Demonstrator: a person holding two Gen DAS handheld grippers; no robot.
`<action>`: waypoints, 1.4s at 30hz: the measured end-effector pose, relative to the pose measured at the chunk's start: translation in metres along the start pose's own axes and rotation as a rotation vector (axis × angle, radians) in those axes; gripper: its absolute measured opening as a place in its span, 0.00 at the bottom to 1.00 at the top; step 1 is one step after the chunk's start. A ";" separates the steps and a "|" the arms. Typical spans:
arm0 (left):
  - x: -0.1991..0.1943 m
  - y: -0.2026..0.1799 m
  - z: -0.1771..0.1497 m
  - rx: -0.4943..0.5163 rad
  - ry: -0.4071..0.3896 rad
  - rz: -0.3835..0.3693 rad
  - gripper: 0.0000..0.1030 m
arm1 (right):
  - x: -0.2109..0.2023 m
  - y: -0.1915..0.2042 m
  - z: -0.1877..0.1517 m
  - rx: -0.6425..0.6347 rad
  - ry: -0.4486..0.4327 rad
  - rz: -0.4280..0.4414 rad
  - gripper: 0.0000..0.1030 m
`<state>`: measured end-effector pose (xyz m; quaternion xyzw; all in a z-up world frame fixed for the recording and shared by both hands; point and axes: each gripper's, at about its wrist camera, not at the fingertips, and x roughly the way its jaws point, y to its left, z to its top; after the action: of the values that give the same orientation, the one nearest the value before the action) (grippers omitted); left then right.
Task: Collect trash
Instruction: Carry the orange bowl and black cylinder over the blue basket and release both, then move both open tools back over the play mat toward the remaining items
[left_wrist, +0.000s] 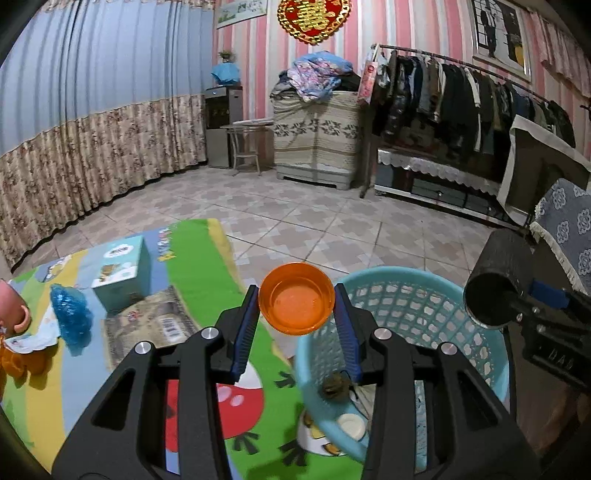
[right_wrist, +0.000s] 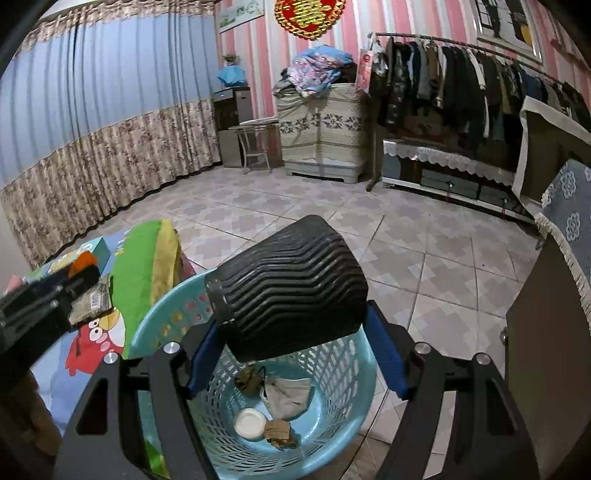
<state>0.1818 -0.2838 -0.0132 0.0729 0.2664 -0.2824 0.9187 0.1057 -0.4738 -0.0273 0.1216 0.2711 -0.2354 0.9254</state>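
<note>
In your left wrist view, your left gripper has its jaws partly closed on a small orange plastic bowl, the blue pads pressing its two sides. The bowl hangs over the near rim of the light blue mesh basket, beside the cartoon play mat. On the mat lie a teal tissue box, a crumpled blue wrapper and a flat printed packet. At the right edge you see the other gripper carrying a black cup.

In your right wrist view, your right gripper has its jaws wide, clamped on a ribbed black cup lying on its side above the basket. Inside the basket sit a white lid, a grey crumpled wrapper and brown scraps.
</note>
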 end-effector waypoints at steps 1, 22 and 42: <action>0.003 -0.003 0.001 0.000 0.004 -0.003 0.38 | 0.001 -0.001 0.000 0.005 0.002 0.000 0.69; 0.031 -0.035 0.012 0.059 0.019 -0.035 0.64 | 0.004 -0.007 -0.004 0.032 0.015 -0.016 0.69; 0.007 0.033 0.026 -0.031 -0.024 0.109 0.91 | 0.014 0.030 -0.006 -0.027 0.045 0.002 0.70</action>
<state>0.2167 -0.2669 0.0045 0.0697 0.2553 -0.2284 0.9369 0.1283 -0.4509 -0.0369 0.1145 0.2947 -0.2278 0.9210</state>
